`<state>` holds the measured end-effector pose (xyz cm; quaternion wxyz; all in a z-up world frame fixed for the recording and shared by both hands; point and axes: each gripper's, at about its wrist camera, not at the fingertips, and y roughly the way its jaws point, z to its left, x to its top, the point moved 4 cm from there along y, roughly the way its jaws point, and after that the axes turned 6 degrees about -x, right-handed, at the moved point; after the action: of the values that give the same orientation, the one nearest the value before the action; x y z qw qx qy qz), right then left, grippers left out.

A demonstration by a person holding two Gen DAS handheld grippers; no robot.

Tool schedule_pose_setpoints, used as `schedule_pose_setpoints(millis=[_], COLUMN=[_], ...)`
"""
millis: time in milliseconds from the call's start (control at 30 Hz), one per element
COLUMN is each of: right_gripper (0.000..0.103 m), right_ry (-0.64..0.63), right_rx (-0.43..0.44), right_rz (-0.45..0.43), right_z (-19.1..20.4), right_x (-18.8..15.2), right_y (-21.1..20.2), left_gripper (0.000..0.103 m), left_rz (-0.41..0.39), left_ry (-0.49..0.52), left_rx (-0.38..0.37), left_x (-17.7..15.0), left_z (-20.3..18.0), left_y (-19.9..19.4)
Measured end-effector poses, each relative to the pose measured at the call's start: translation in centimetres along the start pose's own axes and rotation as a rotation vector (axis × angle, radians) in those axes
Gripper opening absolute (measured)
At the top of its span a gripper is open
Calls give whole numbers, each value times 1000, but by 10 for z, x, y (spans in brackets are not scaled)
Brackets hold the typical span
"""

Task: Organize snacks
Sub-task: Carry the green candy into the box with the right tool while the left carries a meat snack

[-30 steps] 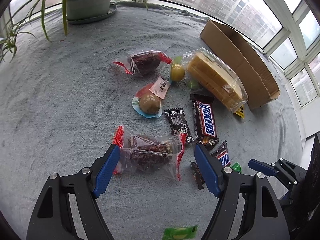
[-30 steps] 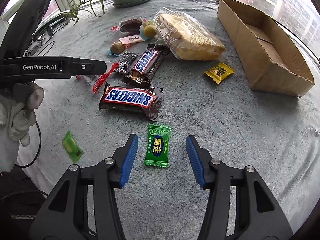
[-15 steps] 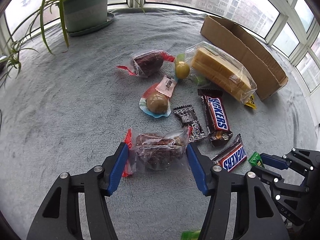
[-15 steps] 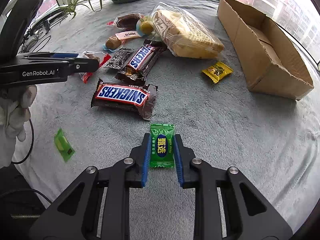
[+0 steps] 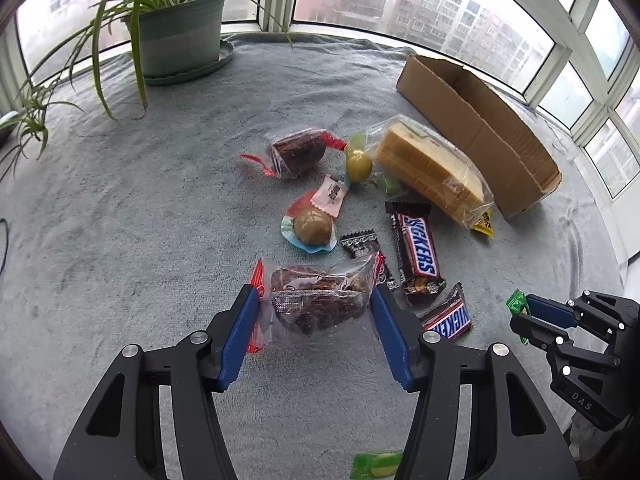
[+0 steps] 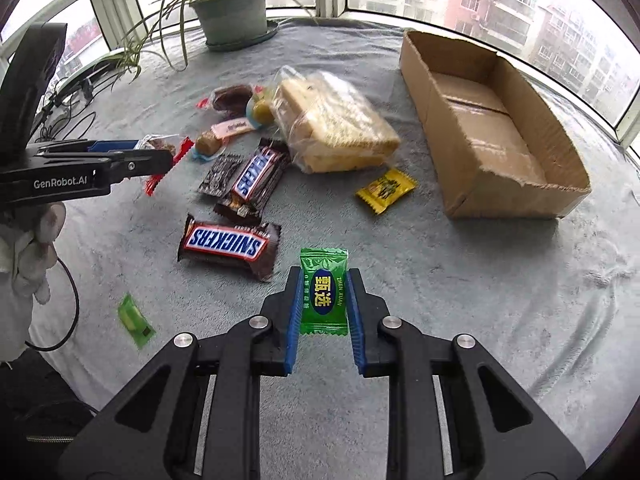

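My left gripper [image 5: 316, 308] is shut on a clear bag of dark dried fruit [image 5: 320, 300], lifted just off the grey cloth. In the right wrist view my right gripper [image 6: 323, 296] is shut on a green wrapped candy [image 6: 324, 292], held above the cloth. That candy [image 5: 517, 303] also shows at the right edge of the left wrist view. Two Snickers bars [image 6: 228, 242] [image 6: 256, 174], a small black packet [image 6: 218, 174], a yellow candy [image 6: 386, 190] and a bag of wafers [image 6: 336, 128] lie on the cloth. An open cardboard box [image 6: 516, 184] stands at the right.
A potted plant [image 5: 180, 36] stands at the back left by the windows. A second dried fruit bag [image 5: 298, 152], a round wrapped sweet [image 5: 314, 228] and a pink packet [image 5: 330, 196] lie mid-cloth. A small green candy [image 6: 136, 322] lies near the front left edge. A gloved hand [image 6: 24, 256] holds the left gripper.
Both grippers closed: the left on the dried fruit bag, the right on the green candy. Both snacks have since come up off the cloth.
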<state>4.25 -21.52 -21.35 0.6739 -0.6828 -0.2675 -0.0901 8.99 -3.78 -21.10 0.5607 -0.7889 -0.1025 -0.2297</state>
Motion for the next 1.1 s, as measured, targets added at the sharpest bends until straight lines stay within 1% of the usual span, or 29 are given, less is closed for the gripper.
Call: schedule_pose_setpoints(millis=[267,500,700,967,1100], right_gripper=[22,22,22,22,22], right_ry=[58,112,152,206,243], right_rx=[-97,-157,-196,-222,-214], right_rz=[-101,-140,-148,-121,-103], right_z=[-59,-108,-142,-184,-199], right_x=[40,71,89,101,104], right_y=[-23,-27,-22,2,13], left_gripper=[57,57,57,57,57], left_rz=[-67,-100,-91,-78,-76], left_ry=[88,168,213,303,347], left_rx=[-69,-126,-172,-216,-228], left_x=[45,85,112,128,133], left_z=[-38,-76,-111,-166,-189], left_y=[-18,-9,16,46,57])
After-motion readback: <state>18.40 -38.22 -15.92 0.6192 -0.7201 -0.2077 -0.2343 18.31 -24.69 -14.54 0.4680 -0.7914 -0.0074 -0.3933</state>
